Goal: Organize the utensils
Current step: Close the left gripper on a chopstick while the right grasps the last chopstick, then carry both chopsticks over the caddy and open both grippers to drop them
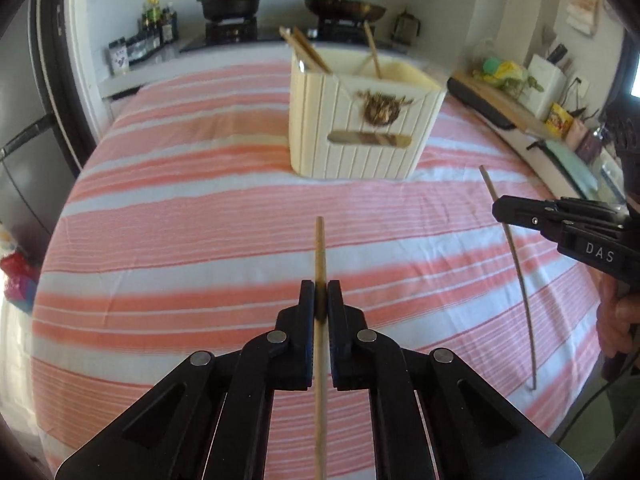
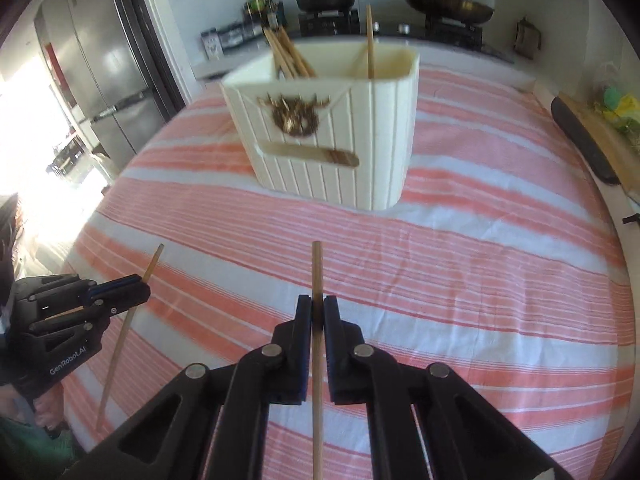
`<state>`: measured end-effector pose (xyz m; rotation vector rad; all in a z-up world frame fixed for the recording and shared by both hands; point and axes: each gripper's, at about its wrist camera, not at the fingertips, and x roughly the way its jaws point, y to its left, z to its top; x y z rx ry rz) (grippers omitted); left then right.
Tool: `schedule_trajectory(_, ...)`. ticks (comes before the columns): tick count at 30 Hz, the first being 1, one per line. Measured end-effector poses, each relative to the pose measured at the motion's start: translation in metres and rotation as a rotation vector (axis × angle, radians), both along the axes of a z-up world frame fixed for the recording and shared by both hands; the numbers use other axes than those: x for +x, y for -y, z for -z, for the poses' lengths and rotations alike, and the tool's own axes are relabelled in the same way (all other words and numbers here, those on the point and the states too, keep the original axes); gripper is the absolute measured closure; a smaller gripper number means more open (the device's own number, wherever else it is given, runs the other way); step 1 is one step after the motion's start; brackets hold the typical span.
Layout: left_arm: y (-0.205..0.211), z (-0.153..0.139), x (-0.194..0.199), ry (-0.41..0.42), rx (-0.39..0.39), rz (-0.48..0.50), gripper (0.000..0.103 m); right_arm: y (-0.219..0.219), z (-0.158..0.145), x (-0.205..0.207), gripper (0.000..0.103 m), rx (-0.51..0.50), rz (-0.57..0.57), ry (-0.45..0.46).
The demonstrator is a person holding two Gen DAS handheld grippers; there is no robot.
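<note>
A cream utensil holder [image 1: 360,148] [image 2: 328,148] stands on the pink-and-white striped cloth [image 1: 200,208]. Several wooden chopsticks [image 2: 288,56] lean in its left compartment and a single one [image 2: 369,40] in its right. My left gripper [image 1: 321,292] is shut on a wooden chopstick [image 1: 320,248] that points toward the holder. In the right wrist view the left gripper [image 2: 142,286] holds that chopstick [image 2: 120,344] off the cloth. My right gripper [image 2: 317,306] is shut on another chopstick [image 2: 317,268]. From the left, the right gripper [image 1: 498,208] and its chopstick [image 1: 520,280] appear at the right edge.
Behind the table a stove carries a red-lidded pot [image 1: 232,0] and a pan [image 1: 344,8], with bottles [image 1: 156,24] to its left. A fridge [image 2: 100,80] stands at the left. A cutting board [image 1: 500,104] and a knife block [image 1: 548,76] line the right counter.
</note>
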<state>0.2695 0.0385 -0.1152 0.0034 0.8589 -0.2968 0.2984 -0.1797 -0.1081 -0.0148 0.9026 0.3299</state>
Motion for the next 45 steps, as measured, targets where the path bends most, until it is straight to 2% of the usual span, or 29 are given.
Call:
schedule_trajectory(6, -0.010, -0.054, -0.057, 0.186, -0.083, 0.030, 0.099, 0.021, -0.059, -0.063, 0.097, 0.093, -0.006, 0.205)
schedule_trajectory(9, -0.012, -0.070, -0.068, 0.243, -0.124, 0.025, 0.099, 0.021, -0.073, -0.086, 0.097, 0.103, 0.003, 0.294)
schedule_trajectory(15, -0.019, -0.096, -0.073, 0.340, -0.184, 0.009, 0.099, 0.021, -0.097, -0.097, 0.097, 0.102, 0.010, 0.450)
schedule_trajectory(18, -0.019, -0.098, -0.068, 0.343, -0.178, 0.003, 0.099, 0.021, -0.103, -0.090, 0.097, 0.101, 0.008, 0.454)
schedule_trajectory(23, -0.026, -0.099, -0.055, 0.307, -0.211, -0.002, 0.099, 0.030, -0.112, -0.078, 0.097, 0.129, 0.018, 0.427)
schedule_trajectory(26, -0.030, -0.117, -0.048, 0.328, -0.220, 0.000, 0.099, 0.035, -0.118, -0.063, 0.097, 0.140, 0.016, 0.405)
schedule_trajectory(29, -0.033, -0.149, -0.037, 0.390, -0.232, 0.003, 0.099, 0.038, -0.136, -0.045, 0.097, 0.134, 0.014, 0.419)
schedule_trajectory(34, -0.029, -0.210, 0.000, 0.543, -0.225, -0.046, 0.099, 0.037, -0.180, -0.001, 0.097, 0.131, 0.020, 0.522)
schedule_trajectory(37, -0.019, -0.230, 0.035, 0.608, -0.224, -0.084, 0.099, 0.032, -0.204, 0.032, 0.097, 0.140, 0.034, 0.590)
schedule_trajectory(41, 0.003, -0.226, 0.087, 0.641, -0.186, -0.129, 0.099, 0.021, -0.214, 0.074, 0.097, 0.157, 0.046, 0.643)
schedule_trajectory(43, 0.014, -0.211, 0.113, 0.605, -0.173, -0.131, 0.099, 0.014, -0.208, 0.094, 0.097, 0.157, 0.048, 0.659)
schedule_trajectory(45, 0.024, -0.191, 0.137, 0.551, -0.151, -0.133, 0.099, 0.009, -0.193, 0.115, 0.097, 0.160, 0.042, 0.639)
